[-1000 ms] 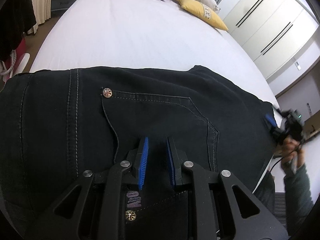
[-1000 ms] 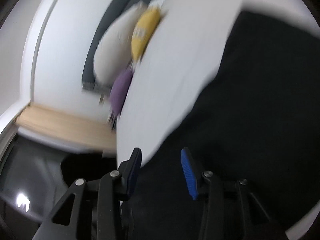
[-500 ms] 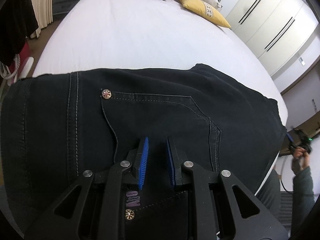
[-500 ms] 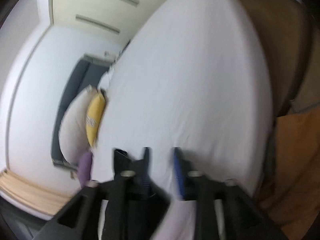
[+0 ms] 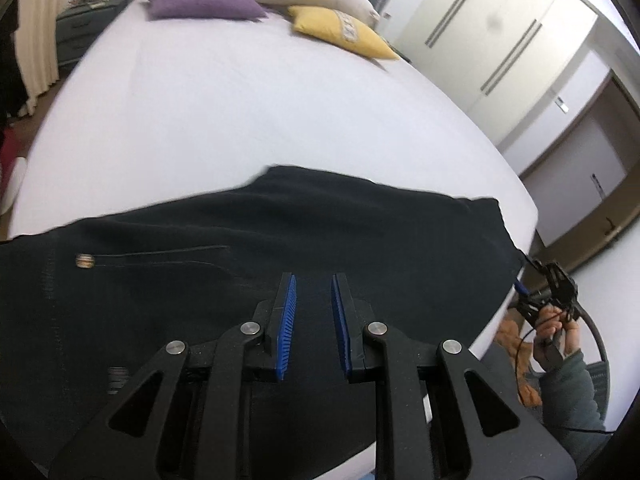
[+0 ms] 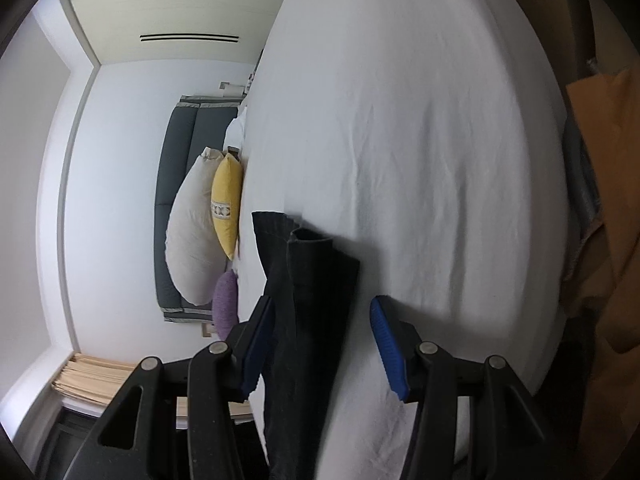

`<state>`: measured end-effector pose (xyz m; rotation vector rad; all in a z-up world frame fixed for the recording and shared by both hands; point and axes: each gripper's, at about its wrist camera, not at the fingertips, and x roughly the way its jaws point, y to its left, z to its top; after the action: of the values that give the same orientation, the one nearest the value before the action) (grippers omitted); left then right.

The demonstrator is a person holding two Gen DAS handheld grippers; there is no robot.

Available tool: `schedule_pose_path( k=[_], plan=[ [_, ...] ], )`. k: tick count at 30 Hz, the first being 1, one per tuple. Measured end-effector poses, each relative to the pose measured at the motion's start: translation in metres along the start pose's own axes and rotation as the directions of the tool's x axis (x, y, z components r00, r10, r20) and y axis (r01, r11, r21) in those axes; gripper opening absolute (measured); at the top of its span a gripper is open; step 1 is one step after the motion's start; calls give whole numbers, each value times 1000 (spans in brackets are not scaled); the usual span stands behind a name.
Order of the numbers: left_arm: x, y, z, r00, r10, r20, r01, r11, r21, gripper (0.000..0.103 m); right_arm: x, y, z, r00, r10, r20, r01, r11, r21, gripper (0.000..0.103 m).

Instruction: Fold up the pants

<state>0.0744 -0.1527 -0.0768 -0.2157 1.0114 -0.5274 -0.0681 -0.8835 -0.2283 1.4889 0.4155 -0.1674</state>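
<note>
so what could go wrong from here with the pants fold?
1. The pants lie close to the near edge of the bed, so a pull toward that edge could drag them off.
2. The right gripper is opening with the pant leg between its jaws and its pads off the cloth; the leg may drop unaligned.
3. The left gripper is nearly closed with no cloth visibly pinched, so a lift may come up empty.

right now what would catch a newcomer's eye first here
The black pants sprawl across the near end of the white bed, with the left tongs low over them. By the headboard lie a yellow pillow and a purple pillow. The right tongs are opening around a hanging pant leg.
</note>
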Motion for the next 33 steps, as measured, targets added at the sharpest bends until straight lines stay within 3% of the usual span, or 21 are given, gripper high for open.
schedule_pose_path(
  k=[5,9,11,13,15,17,19,21,23,27,29,31,33],
  plan=[
    [30,-34,5,998,-51,-46,54,997,51,17,36,15,3,998,47,-48,-47,999,-15,52],
    [53,-64,16,993,-89,-74,95,992,82,17,64,7,12,988,150,-27,-148,987,69,51],
    [64,-77,23,991,-109,-83,116,990,86,17,71,8,13,987,159,-22,-157,985,73,50],
    [80,-95,32,986,-139,-92,148,985,88,17,71,14,13,989,144,-29,-144,989,26,48],
    [101,-116,40,979,-171,-113,181,980,84,17,78,20,14,990,138,-38,-138,990,-4,37],
    [116,-136,42,966,-217,-142,229,970,81,17,81,18,15,992,113,-50,-114,993,-7,12],
    [139,-152,42,959,-216,-183,236,967,97,17,82,13,14,995,87,-48,-87,996,-5,6],
    [159,-161,37,963,-152,-223,182,976,122,17,82,14,13,997,68,-37,-69,997,-23,5],
    [174,-149,32,960,-130,-250,152,986,72,17,79,16,10,998,51,-27,-52,998,-43,5],
    [183,-120,25,932,-265,-246,262,964,-47,17,84,30,8,1000,-10,-11,9,995,-104,5],
    [186,-116,23,926,-284,-248,273,959,-77,17,86,41,4,999,-41,7,42,989,-142,5],
    [184,-119,20,931,-273,-242,267,962,-58,17,86,62,-5,996,-81,28,86,972,-221,5],
    [182,-120,17,933,-273,-233,269,962,-52,17,89,97,-25,992,-124,33,127,923,-364,6]
  ],
)
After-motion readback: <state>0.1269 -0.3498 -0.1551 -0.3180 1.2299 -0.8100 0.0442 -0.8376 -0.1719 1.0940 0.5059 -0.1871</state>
